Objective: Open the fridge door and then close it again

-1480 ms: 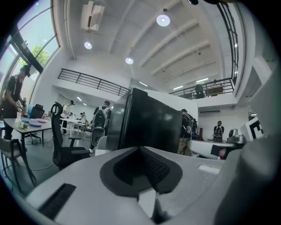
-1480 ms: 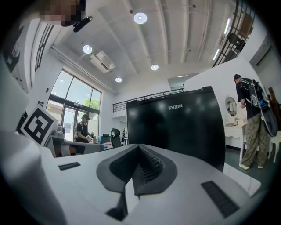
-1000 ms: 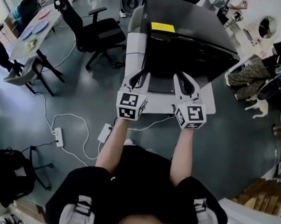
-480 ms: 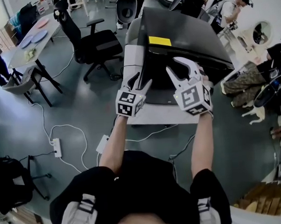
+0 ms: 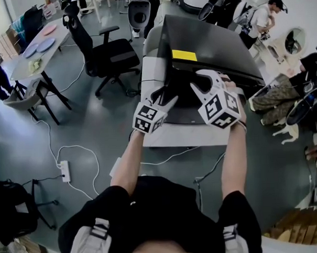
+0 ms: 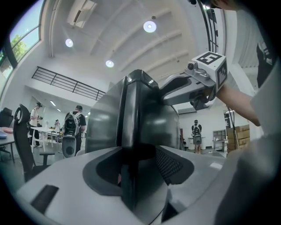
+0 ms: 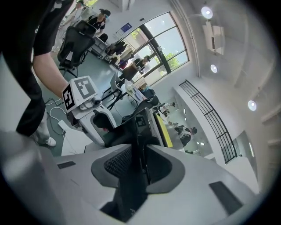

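In the head view a dark fridge (image 5: 212, 42) with a yellow sticker (image 5: 184, 55) stands in front of me, seen from above. My left gripper (image 5: 165, 96) reaches level to the fridge door's left edge. That dark door edge (image 6: 136, 114) runs upright between its jaws (image 6: 138, 162), which stand wide. My right gripper (image 5: 206, 80) is higher and tilts down onto the top of the door. Its jaws (image 7: 140, 162) are closing, and the dark door edge (image 7: 140, 127) fills the gap between their pads. Each gripper view also shows the other gripper (image 6: 175, 88) (image 7: 94, 118) at the door.
A white base (image 5: 185, 135) lies at the fridge's foot. A black office chair (image 5: 110, 47) stands left of it, a table with plates (image 5: 37, 45) farther left. A power strip (image 5: 65, 169) and cables lie on the floor. People sit at the right (image 5: 282, 86).
Both grippers moved away from me, from over the white base up to the fridge door's edge. The right one rose and rolled over. Both pairs of jaws stand wider than before.
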